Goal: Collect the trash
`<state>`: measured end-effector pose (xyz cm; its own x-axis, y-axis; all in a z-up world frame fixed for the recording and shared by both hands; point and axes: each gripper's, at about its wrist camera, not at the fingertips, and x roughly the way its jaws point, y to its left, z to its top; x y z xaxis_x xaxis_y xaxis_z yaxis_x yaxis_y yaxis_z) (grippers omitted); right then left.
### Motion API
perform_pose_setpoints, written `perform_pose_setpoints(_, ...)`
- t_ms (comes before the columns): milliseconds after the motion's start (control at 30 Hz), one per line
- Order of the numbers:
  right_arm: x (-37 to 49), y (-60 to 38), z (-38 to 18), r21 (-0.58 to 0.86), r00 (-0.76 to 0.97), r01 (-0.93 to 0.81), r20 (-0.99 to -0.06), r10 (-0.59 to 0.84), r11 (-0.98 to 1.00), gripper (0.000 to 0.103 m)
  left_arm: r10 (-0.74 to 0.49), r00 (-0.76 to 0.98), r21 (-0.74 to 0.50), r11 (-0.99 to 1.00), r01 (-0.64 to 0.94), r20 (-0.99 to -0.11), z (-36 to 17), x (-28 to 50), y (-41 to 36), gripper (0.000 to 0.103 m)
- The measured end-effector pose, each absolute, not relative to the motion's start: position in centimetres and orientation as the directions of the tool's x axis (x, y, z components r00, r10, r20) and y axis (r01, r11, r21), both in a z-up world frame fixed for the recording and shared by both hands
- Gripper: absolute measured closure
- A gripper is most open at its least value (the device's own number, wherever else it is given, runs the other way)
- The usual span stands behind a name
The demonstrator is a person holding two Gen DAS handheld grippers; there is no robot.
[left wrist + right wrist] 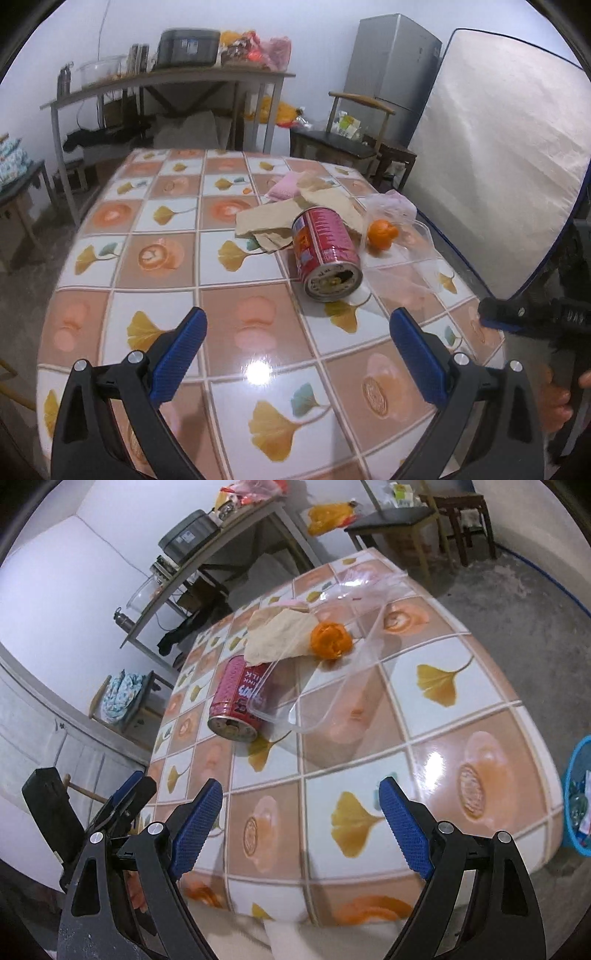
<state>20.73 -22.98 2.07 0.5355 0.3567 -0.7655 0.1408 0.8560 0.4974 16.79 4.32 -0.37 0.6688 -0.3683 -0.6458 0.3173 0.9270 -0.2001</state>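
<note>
red can on its side (opened), beside orange peel.

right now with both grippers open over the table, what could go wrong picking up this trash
The red can lies on its side with its opened end toward the left gripper, so it may roll or dribble. The clear plastic container leans against the can; lifting either could shift the other. The orange peel sits by the torn paper and could get dragged along.

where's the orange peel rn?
On the tiled table, right of the tipped red can, beside the clear plastic container: orange peel, also mid-top in right wrist view.
</note>
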Motion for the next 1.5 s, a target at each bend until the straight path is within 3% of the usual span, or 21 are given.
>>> perform_pose_setpoints(233,22.3,-23.7,2.0,0.505,0.558,0.183,-0.760,0.334,0.843,0.021,-0.452,0.587,-0.289,0.889,0.354,-0.672,-0.1,22.1,2.6,0.006)
perform_pose_setpoints(367,23.3,-25.1,2.2,0.507,0.585,0.211,-0.751,0.307,0.836,0.023,-0.411,0.572,-0.247,0.906,0.345,-0.709,-0.6,24.8,0.7,0.006)
perform_pose_setpoints(600,26.2,-26.1,0.8,0.500,0.566,0.253,-0.771,0.293,0.828,0.037,-0.325,0.545,-0.160,0.931,0.328,-0.773,-2.4,27.1,-1.4,0.020)
perform_pose_setpoints(833,27.6,-25.8,-0.9,0.502,0.536,0.282,-0.789,0.300,0.817,0.054,-0.352,0.506,-0.193,0.920,0.340,-0.787,-3.1,27.4,-2.0,0.027)
perform_pose_setpoints(1000,27.4,-26.2,-1.4,0.506,0.531,0.314,-0.795,0.294,0.803,0.081,-0.379,0.475,-0.234,0.912,0.338,-0.794,-3.7,27.6,-2.1,0.041)
perform_pose_setpoints(1067,27.0,-26.5,-1.4,0.510,0.531,0.325,-0.795,0.293,0.796,0.089,-0.385,0.475,-0.248,0.912,0.327,-0.791,-3.7,27.6,-1.9,0.041)
perform_pose_setpoints(1300,25.5,-27.3,-0.9,0.510,0.539,0.339,-0.794,0.281,0.791,0.099,-0.408,0.483,-0.293,0.909,0.297,-0.775,-3.6,26.7,-0.8,0.041)
perform_pose_setpoints(1500,24.0,-27.2,-0.2,0.508,0.529,0.306,-0.794,0.300,0.805,0.100,-0.423,0.494,-0.315,0.904,0.291,-0.759,-2.7,24.4,0.6,0.042)
